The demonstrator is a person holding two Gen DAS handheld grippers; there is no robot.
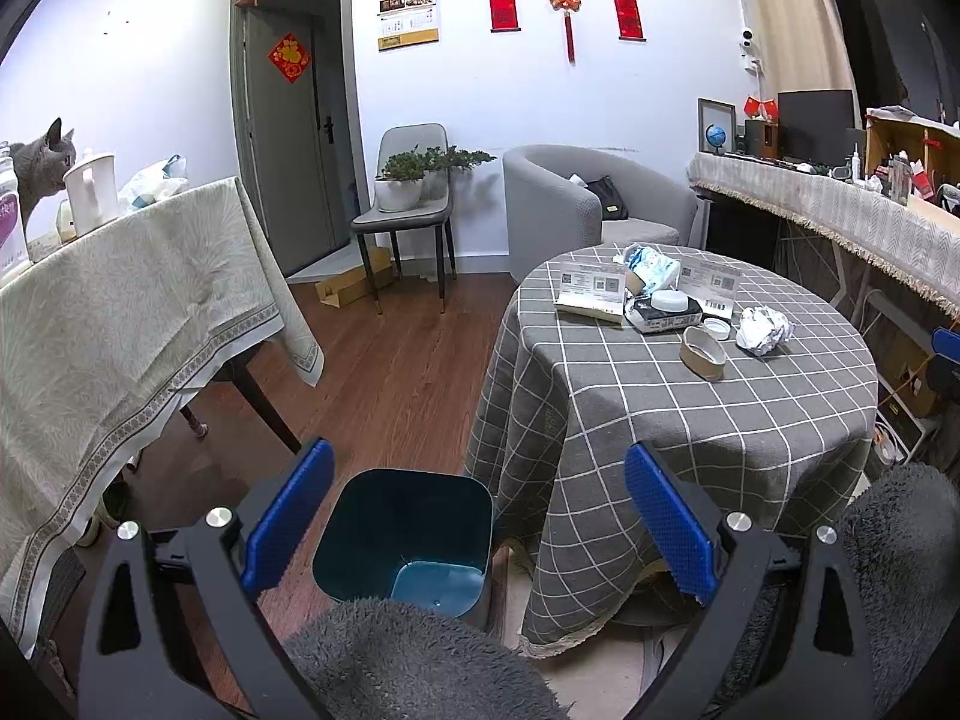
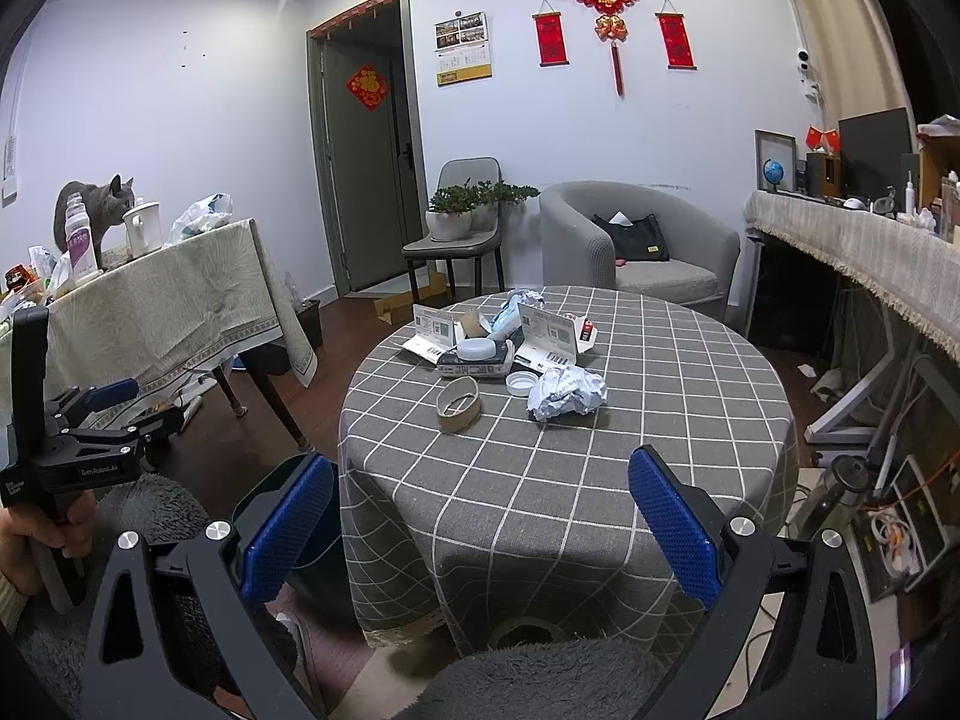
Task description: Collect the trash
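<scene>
Trash lies on a round table with a grey checked cloth: a crumpled white paper ball, a brown cardboard tape ring, a white lid, a white round container on a dark box, opened cartons and a blue-white wrapper. A dark teal bin stands open on the floor left of the table. My left gripper is open and empty above the bin. My right gripper is open and empty before the table's near edge.
A rectangular table with a pale cloth stands at left with a kettle, bottles, bags and a grey cat. A chair with a potted plant, a grey armchair and a long cluttered desk line the back and right.
</scene>
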